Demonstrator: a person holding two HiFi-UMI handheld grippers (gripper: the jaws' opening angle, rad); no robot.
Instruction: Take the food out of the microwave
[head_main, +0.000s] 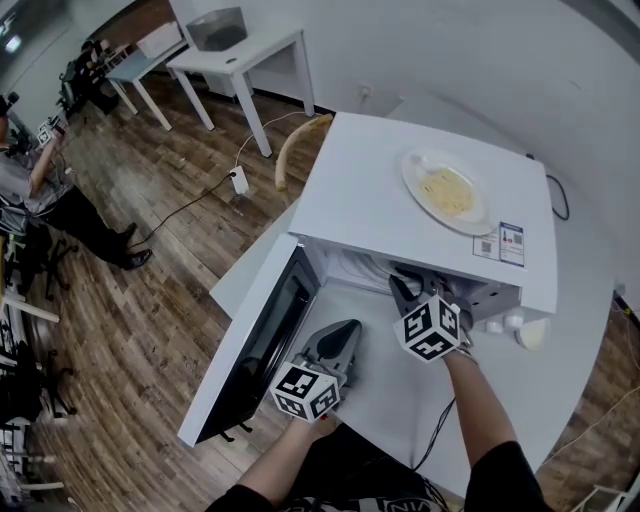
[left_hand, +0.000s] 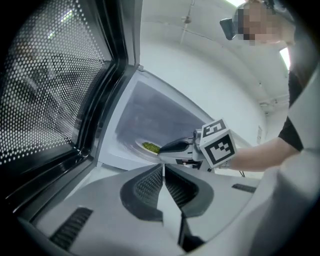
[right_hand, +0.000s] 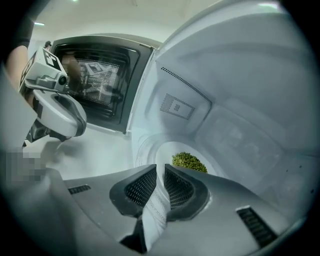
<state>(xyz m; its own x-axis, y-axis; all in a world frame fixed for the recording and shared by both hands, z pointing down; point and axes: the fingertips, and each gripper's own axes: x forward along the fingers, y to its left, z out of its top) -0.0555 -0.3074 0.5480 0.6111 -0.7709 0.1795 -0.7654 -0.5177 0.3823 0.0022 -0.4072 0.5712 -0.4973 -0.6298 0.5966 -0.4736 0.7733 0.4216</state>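
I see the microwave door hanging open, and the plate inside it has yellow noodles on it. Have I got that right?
Not quite. The door is open, but the plate inside the microwave holds green food, as the right gripper view shows. The yellow noodles are on another plate on top of the microwave.

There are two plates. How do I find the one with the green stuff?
Find the big white microwave with its door swung open. Look inside it, where the right gripper reaches in: a white plate sits there. It holds a small green heap, while the other plate, on top of the microwave, holds pale yellow food.
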